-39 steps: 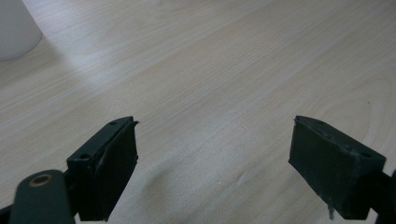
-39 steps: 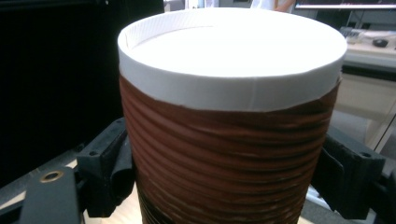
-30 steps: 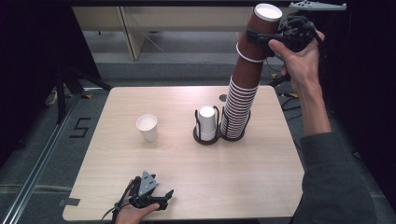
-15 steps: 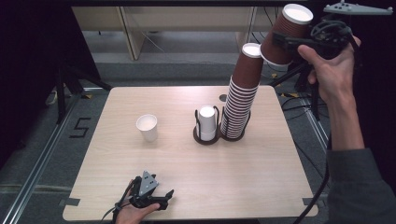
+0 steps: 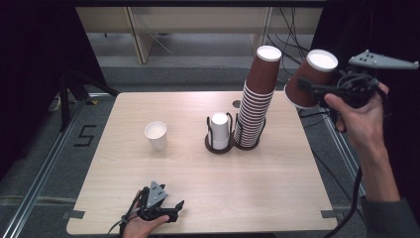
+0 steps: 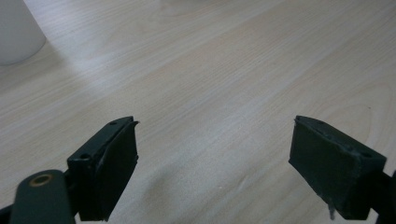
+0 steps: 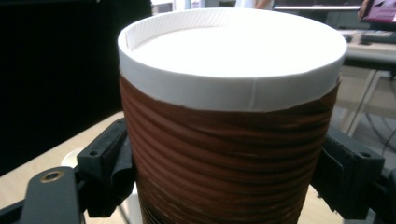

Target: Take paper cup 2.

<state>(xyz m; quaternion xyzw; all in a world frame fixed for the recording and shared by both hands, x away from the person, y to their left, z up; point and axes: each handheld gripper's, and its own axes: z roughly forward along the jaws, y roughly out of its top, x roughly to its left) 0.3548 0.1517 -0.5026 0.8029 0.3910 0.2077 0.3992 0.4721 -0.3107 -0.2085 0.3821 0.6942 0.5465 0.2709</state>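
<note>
My right gripper [image 5: 308, 88] is shut on a brown ribbed paper cup [image 5: 311, 79], held upside down and tilted in the air past the table's right edge. In the right gripper view both jaws press the sides of that cup [image 7: 229, 154], its white base uppermost. Just left of it a tall leaning stack of brown cups [image 5: 255, 104] stands in a black holder [image 5: 220, 147], beside a short stack of white cups [image 5: 219, 130]. My left gripper [image 5: 171, 210] rests at the table's front edge, open [image 6: 215, 158], with bare wood between its jaws.
A single white cup [image 5: 156, 135] stands upright on the left half of the wooden table [image 5: 198, 178]; it also sits at the top left of the left gripper view [image 6: 16, 32]. Floor, cables and furniture legs lie beyond the far edge.
My right hand has carried the brown cup off the top of the stack, moving right and down. The left gripper has stayed put.
</note>
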